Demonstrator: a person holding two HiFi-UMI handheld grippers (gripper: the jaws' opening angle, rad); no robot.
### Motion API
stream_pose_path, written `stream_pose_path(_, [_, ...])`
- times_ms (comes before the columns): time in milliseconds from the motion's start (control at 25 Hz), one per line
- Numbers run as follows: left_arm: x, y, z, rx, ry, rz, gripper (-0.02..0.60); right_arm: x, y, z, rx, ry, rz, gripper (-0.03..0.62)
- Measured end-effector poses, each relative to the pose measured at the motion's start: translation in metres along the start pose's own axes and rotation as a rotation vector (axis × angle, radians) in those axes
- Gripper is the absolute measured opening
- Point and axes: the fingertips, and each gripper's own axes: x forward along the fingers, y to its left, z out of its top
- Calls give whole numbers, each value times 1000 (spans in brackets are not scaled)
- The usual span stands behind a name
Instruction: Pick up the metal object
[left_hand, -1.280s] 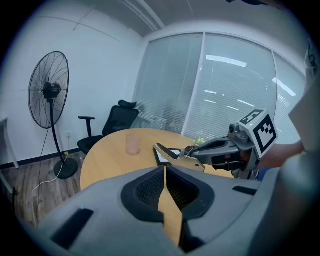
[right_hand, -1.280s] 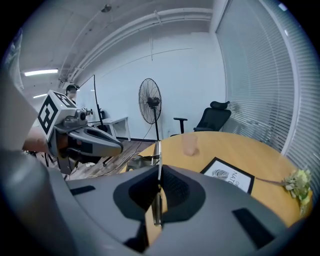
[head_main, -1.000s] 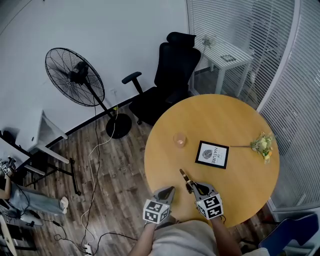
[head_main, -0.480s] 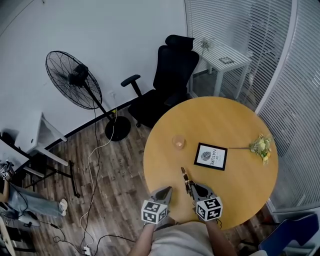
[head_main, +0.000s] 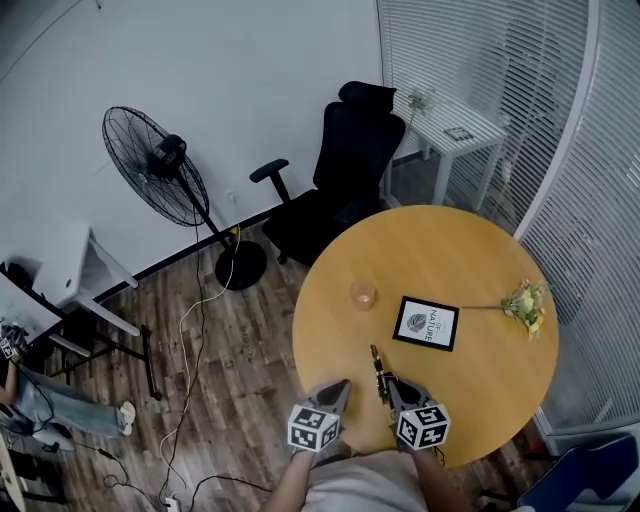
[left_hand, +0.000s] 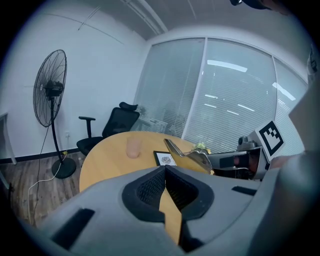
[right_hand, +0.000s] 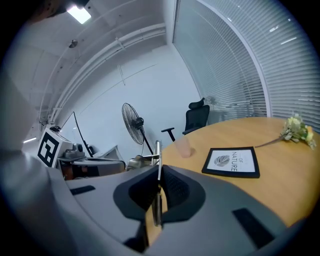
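The left tongs (head_main: 342, 384) and the right tongs (head_main: 386, 386) share 1 build: a smooth, pale grey moulded shell that narrows towards the tips. At the rear of each sits a white cube (head_main: 313, 428) printed with black square markers, 1 to each visible face. Seen close, the inner faces carry black pads (left_hand: 151, 187) with a fine ribbed texture, and dark rectangular recesses (left_hand: 73, 227) are sunk into the shell. The person wears a light grey top (head_main: 365, 487).
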Motion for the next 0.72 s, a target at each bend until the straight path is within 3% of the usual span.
stream_pose_path(720, [-2, 3, -2, -8, -2, -1, 9, 3, 1, -7, 29, 19, 12, 0])
